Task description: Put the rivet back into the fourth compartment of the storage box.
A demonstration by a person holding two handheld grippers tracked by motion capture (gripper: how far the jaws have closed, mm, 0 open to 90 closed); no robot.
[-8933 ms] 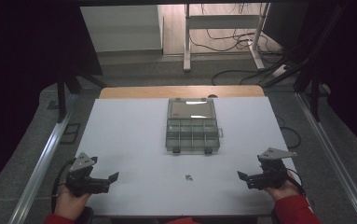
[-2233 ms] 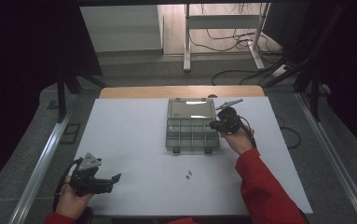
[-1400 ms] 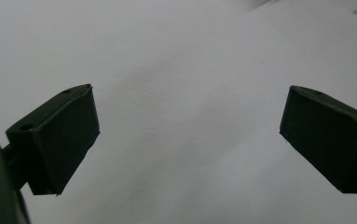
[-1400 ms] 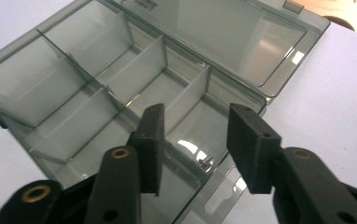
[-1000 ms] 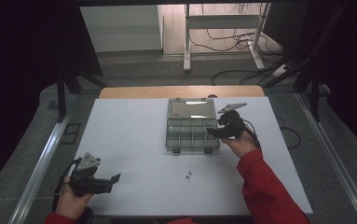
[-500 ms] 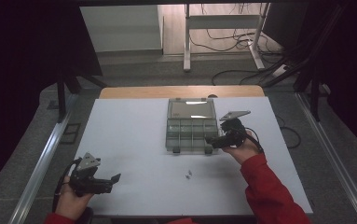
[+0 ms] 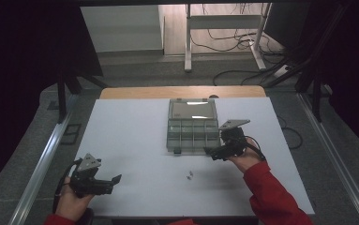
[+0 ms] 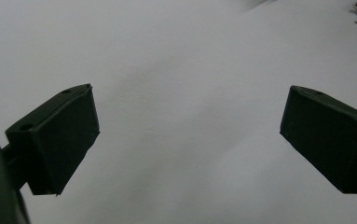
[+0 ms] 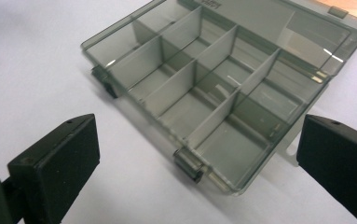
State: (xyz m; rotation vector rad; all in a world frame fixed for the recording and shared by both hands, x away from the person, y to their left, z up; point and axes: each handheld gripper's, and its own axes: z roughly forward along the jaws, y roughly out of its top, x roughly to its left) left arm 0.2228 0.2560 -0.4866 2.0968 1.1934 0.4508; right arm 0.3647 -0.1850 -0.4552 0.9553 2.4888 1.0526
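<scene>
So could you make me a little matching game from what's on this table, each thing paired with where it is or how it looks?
Things:
1. compartment box
2. small metal parts
3. left tool
4. right tool

Descriptions:
A. loose on the white table, in front of the box
B. open, at the box's near right corner
C. lid folded back, compartments look empty
D. open, over bare table at the near left

Pairs: 1-C, 2-A, 3-D, 4-B
</scene>
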